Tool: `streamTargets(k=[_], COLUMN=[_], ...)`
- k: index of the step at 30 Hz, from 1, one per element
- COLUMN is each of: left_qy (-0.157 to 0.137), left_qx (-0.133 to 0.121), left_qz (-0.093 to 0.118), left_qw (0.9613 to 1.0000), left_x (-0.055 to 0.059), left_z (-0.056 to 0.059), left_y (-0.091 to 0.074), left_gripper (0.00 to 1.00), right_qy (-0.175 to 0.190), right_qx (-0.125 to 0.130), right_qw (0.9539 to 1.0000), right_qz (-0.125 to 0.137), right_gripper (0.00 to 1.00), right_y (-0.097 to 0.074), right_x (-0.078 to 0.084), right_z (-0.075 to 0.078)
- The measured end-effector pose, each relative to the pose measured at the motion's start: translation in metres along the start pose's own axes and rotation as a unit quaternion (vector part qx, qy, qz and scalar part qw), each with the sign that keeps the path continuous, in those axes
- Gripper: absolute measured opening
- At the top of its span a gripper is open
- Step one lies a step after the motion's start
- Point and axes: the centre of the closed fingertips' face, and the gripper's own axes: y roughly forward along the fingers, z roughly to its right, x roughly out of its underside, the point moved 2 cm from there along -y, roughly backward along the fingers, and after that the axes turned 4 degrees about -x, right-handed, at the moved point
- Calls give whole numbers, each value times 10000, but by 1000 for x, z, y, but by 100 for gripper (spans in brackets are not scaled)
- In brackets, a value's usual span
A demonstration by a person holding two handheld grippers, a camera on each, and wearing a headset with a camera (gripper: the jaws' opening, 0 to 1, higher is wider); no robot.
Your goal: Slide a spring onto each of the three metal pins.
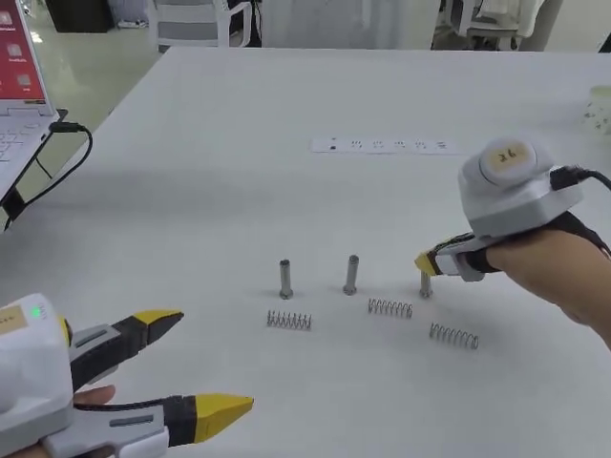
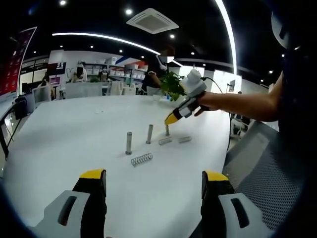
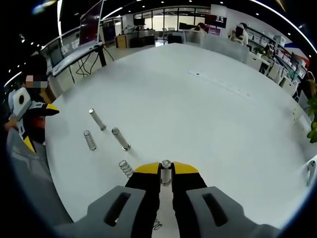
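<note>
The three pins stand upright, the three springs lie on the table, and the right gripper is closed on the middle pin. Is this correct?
No. The right gripper is closed on the rightmost pin, not the middle one, as the head view shows. The rest is right.

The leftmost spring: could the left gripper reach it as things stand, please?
Probably yes: the left gripper is open, and bare table lies between it and the leftmost spring.
</note>
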Motion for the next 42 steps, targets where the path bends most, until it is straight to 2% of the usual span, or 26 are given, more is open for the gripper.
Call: streamTargets(k=[10, 23, 42], left_qy=[12, -14, -22], left_qx=[24, 11, 34], left_qz=[0, 22, 14], left_qw=[10000, 10000, 10000], left_x=[0, 1, 2], left_z=[3, 3, 3], left_y=[0, 0, 2], left_gripper=[75, 75, 75], right_qy=[2, -130, -137], right_qx=[-26, -37, -36], right_qw=[10000, 9999, 9999], right_qz=[14, 2, -36], right_gripper=[6, 6, 6], right_y=[-3, -3, -4], right_x=[3, 3, 8], right_z=[-2, -4, -3])
